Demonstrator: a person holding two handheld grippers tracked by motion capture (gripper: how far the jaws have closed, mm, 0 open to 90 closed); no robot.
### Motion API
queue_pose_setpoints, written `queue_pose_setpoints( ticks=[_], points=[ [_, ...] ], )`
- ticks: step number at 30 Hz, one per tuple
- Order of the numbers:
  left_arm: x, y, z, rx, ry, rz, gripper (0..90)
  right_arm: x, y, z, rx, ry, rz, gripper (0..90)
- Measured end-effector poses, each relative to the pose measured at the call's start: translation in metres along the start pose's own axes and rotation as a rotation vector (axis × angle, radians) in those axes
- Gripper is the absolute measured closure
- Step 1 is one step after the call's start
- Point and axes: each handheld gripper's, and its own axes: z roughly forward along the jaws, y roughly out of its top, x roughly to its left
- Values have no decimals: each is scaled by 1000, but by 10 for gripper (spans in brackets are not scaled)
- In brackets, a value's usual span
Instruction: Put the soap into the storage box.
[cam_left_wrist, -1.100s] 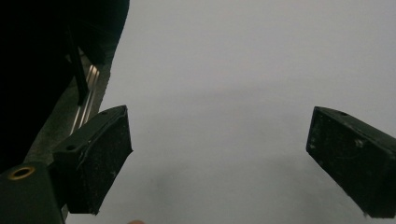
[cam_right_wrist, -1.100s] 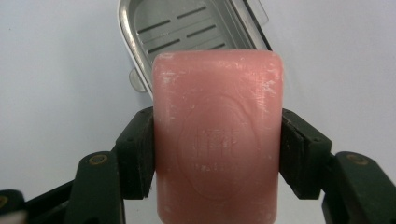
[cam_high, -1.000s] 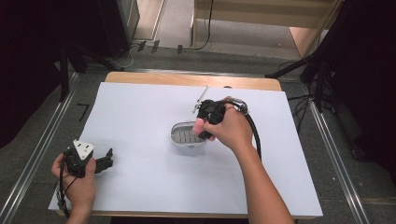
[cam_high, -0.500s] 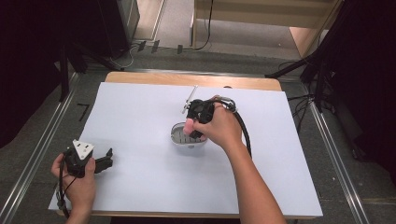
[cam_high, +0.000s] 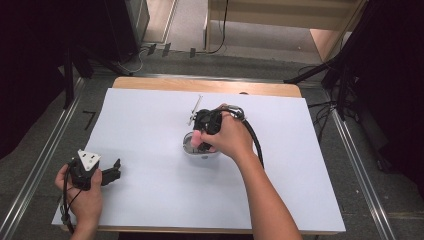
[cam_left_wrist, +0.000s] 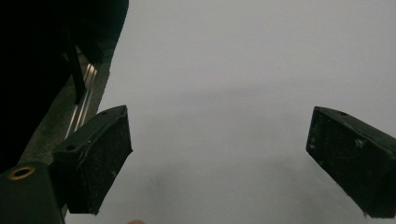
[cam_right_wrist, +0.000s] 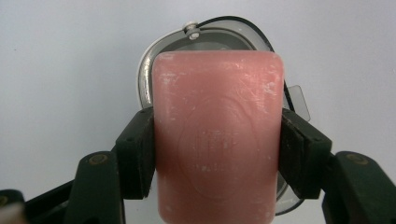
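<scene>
White table (cam_high: 150, 200) lies bare around soap (cam_right_wrist: 217, 135) over dish (cam_right_wrist: 154, 60).

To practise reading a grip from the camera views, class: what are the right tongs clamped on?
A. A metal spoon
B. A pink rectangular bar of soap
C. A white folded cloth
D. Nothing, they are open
B: in the right gripper view, the black pads of the right tongs press both sides of the pink rectangular bar of soap, held above the clear oval soap dish.
</scene>
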Motion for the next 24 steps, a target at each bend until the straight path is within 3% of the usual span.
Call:
queue_pose_setpoints(
  ticks=[18, 24],
  points=[
    [0, 0, 0, 2, -2, -1, 73, -1, 2, 7, 14, -12, -14, 388],
    [1, 0, 0, 2, -3, -2, 73, -2, 1, 4, -22, 1, 3, 337]
  ],
)
